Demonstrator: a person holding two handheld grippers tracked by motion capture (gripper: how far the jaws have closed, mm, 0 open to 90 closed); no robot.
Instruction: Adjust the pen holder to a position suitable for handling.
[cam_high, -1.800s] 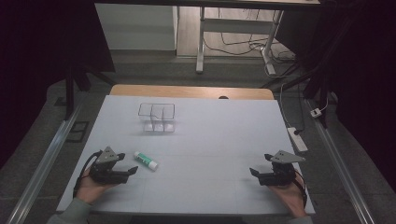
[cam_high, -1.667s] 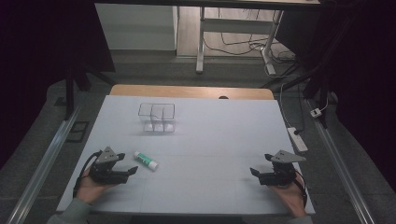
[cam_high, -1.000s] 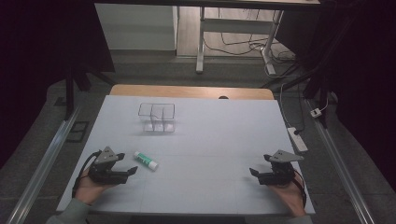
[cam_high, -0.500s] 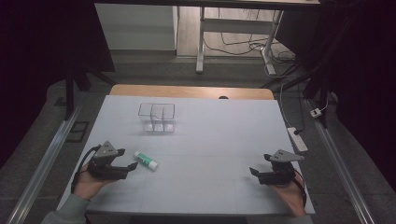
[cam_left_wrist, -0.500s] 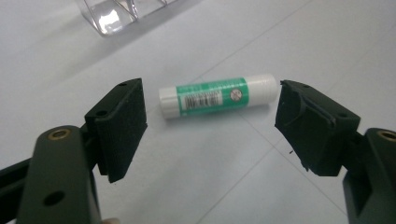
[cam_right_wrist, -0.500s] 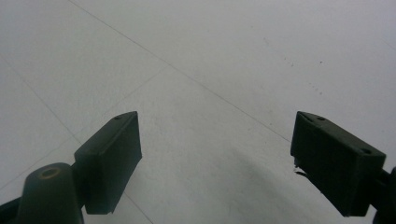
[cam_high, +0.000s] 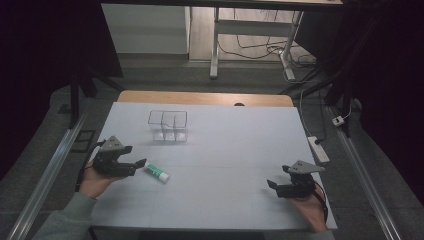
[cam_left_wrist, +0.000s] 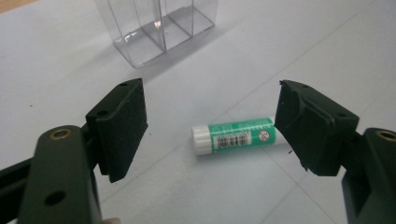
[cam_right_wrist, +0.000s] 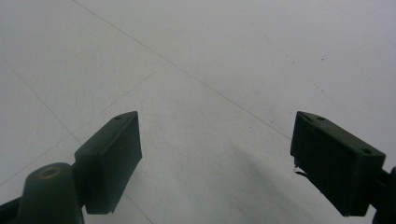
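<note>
A green and white glue stick (cam_high: 157, 172) (cam_left_wrist: 233, 136) lies flat on the white table (cam_high: 240, 150), its white cap pointing left in the left gripper view. My left gripper (cam_high: 136, 165) (cam_left_wrist: 212, 135) is open just left of it, lifted a little, and the stick lies in the gap between its jaws, nearer the right one. A clear plastic organiser with compartments (cam_high: 168, 125) (cam_left_wrist: 156, 25) stands upright behind the stick. Near the table's front right, my right gripper (cam_high: 272, 187) (cam_right_wrist: 215, 158) rests open over bare table, holding nothing.
A wooden strip (cam_high: 205, 98) borders the table's far edge. A power strip (cam_high: 318, 149) and cable lie on the floor to the right, and metal rails (cam_high: 55, 165) run along both sides. Desk legs (cam_high: 214, 40) stand beyond the table.
My left gripper has lifted and shifted slightly back and left, now angled toward the glue stick. The right gripper and the glue stick have stayed in place.
</note>
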